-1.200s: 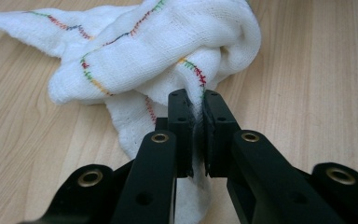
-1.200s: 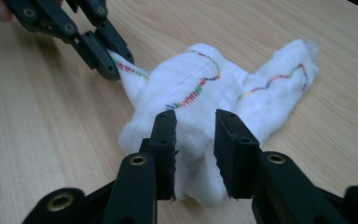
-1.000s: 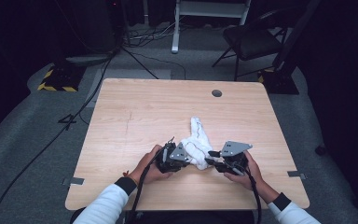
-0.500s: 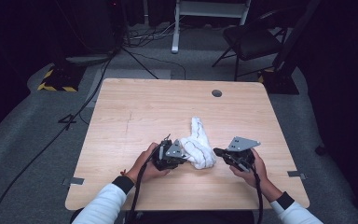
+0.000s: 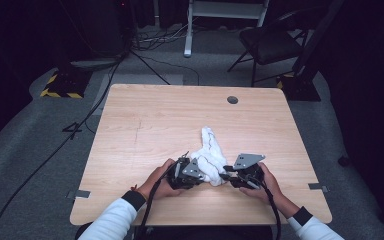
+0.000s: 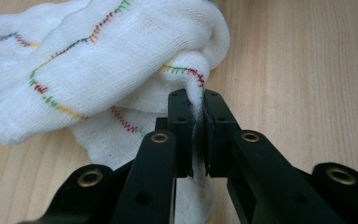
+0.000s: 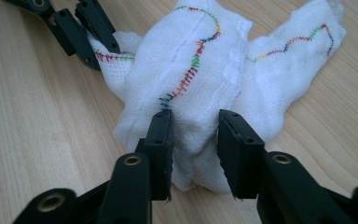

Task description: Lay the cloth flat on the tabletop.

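Two grippers flank the white cloth (image 5: 208,157), which lies bunched near the table's (image 5: 145,120) front edge: the left gripper (image 6: 196,122) pinches its hem, the right gripper (image 7: 195,135) is spread around its near fold.

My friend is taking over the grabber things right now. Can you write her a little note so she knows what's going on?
Left gripper: shut, pinching an edge of the white cloth.
Right gripper: jaws open on either side of a bunched fold of the cloth, not yet closed.
The cloth, with its colourful stitching, lies crumpled on the wooden table, near the person's edge, between both grippers.
Done: one edge gripped.
Left: probably close the right gripper on the fold, then spread or fold the cloth.
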A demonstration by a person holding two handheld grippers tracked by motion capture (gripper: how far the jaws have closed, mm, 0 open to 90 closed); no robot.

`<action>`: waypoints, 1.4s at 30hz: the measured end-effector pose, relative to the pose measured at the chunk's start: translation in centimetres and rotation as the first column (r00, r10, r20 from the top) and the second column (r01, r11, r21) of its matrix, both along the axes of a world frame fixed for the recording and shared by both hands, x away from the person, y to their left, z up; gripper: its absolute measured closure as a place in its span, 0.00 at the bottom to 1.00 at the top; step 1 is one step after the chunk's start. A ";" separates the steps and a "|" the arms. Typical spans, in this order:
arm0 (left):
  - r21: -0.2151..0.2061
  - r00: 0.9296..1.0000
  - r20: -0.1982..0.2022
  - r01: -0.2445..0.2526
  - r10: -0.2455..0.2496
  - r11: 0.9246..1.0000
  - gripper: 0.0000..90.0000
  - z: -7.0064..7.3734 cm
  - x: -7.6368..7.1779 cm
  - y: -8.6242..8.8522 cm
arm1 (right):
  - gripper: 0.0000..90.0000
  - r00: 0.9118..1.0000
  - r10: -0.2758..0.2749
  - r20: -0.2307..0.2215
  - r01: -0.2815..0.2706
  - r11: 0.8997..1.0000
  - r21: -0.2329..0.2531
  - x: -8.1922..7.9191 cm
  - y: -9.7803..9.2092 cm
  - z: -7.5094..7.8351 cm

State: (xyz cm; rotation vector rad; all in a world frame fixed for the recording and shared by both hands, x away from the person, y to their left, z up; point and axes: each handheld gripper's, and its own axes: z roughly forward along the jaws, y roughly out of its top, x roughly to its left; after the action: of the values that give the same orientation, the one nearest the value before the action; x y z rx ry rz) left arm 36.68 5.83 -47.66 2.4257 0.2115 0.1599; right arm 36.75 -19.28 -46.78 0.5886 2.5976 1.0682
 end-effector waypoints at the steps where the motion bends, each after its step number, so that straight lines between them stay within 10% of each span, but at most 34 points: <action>1: 0.000 1.000 0.000 0.001 -0.001 1.000 0.93 0.0 0.0 0.0 | 0.79 1.000 0.003 0.005 -0.003 1.000 -0.004 -0.1 0.0 0.0; 16: -0.005 1.000 0.016 -0.017 0.017 1.000 0.93 0.3 0.3 0.5 | 0.93 0.996 -0.015 0.085 0.017 1.000 -0.022 -0.5 -0.2 0.9; 32: -0.172 0.982 0.076 -0.155 0.170 0.973 0.94 4.4 1.1 4.8 | 0.97 0.972 -0.198 0.123 0.180 0.974 0.139 0.7 -4.3 4.1; 36: -0.132 0.982 0.101 -0.146 0.160 0.980 0.94 4.5 0.6 5.2 | 0.97 0.974 -0.195 0.117 0.181 0.976 0.119 0.8 -4.2 3.8; 40: -0.142 0.974 0.099 -0.187 0.202 0.972 0.94 4.6 0.8 6.3 | 0.97 0.963 -0.235 0.127 0.225 0.970 0.094 1.2 -4.3 3.7; 42: -0.186 0.966 0.113 -0.211 0.234 0.960 0.94 5.6 0.9 7.1 | 0.97 0.937 -0.327 0.120 0.313 0.942 0.118 2.0 -5.8 3.9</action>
State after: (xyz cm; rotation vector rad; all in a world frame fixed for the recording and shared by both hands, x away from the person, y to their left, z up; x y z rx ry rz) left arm 37.55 12.94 -42.03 2.2050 0.4207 0.3885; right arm 38.79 -25.10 -42.89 0.8921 2.2413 1.0868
